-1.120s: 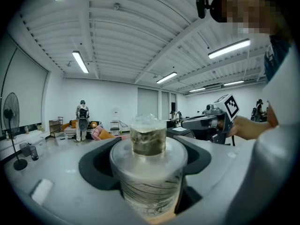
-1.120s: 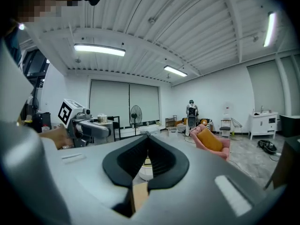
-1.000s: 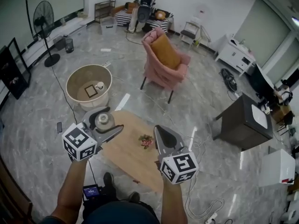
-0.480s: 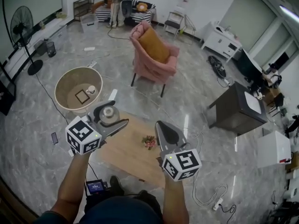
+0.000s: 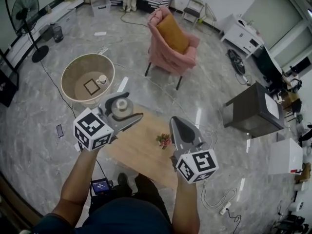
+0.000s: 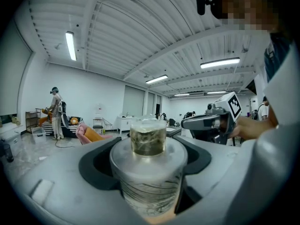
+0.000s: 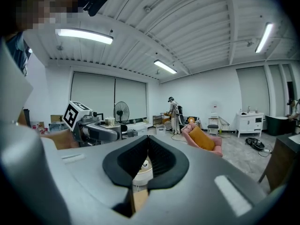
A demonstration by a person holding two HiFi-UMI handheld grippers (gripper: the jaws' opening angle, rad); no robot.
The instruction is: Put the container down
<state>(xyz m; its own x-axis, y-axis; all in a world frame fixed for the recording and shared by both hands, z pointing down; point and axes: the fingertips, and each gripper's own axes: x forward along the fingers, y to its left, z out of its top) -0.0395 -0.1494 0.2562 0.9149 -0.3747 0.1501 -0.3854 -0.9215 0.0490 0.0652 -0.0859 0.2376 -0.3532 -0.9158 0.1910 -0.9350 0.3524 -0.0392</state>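
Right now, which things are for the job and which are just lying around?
For the job: the container, held in the left tongs; the wooden table below, probably where it goes.
Just lying about: the shut right tongs, small flowers, pink armchair, round tub, fan.

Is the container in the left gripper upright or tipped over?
Upright: the container stands with its lid on top, clamped in the left gripper.

Clear container [image 5: 122, 107], pink armchair [image 5: 165, 62], mustard cushion [image 5: 175, 39], grey marbled floor [image 5: 39, 145].
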